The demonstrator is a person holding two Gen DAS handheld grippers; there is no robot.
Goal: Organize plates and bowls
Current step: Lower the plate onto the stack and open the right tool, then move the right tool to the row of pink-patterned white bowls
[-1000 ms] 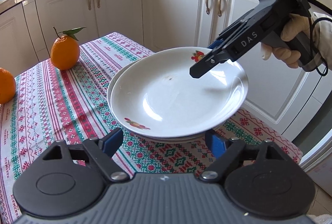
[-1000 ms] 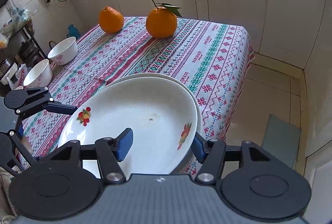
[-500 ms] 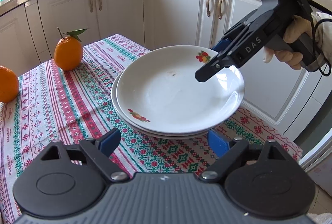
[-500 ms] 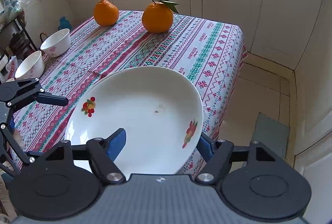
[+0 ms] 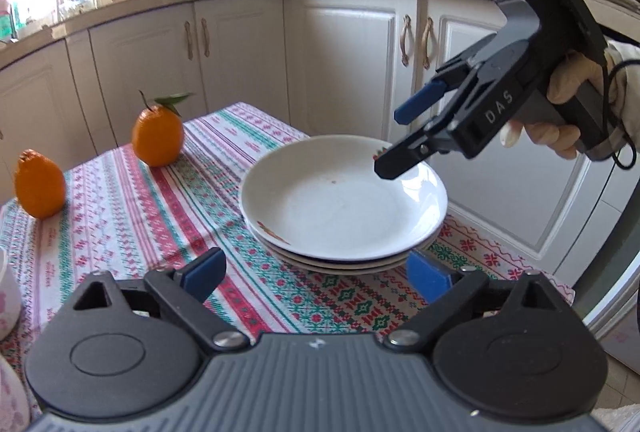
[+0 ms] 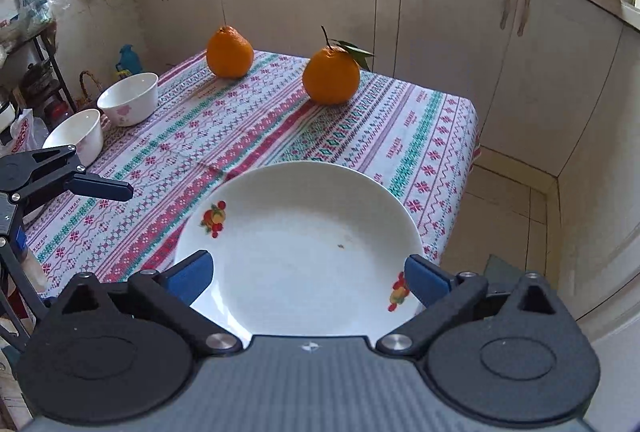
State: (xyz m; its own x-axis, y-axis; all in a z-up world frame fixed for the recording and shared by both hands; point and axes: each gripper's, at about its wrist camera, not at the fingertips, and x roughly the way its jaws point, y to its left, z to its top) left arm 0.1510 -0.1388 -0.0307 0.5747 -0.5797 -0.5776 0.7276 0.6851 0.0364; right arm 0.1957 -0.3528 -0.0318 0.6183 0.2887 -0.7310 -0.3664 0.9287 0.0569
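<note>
A stack of white plates (image 5: 344, 207) with fruit prints rests near the table corner; only the top plate (image 6: 304, 252) shows in the right wrist view. My right gripper (image 5: 390, 137) is open and empty, raised above the stack's far right rim, apart from it; in its own view (image 6: 308, 272) its jaws are spread over the plate's near edge. My left gripper (image 5: 316, 272) is open and empty, just short of the stack; one of its fingers (image 6: 100, 187) shows at the left. Two white bowls (image 6: 128, 97) (image 6: 76, 139) stand at the table's far left edge.
Two oranges (image 5: 158, 131) (image 5: 40, 183) sit on the patterned tablecloth (image 5: 140, 207). White cabinets (image 5: 352, 63) run behind the table. The table edge and tiled floor (image 6: 512, 199) lie to the right of the plates.
The top plate has settled flat onto the stack. My right gripper has let go of it and lifted up and back. My left gripper has pulled back from the stack.
</note>
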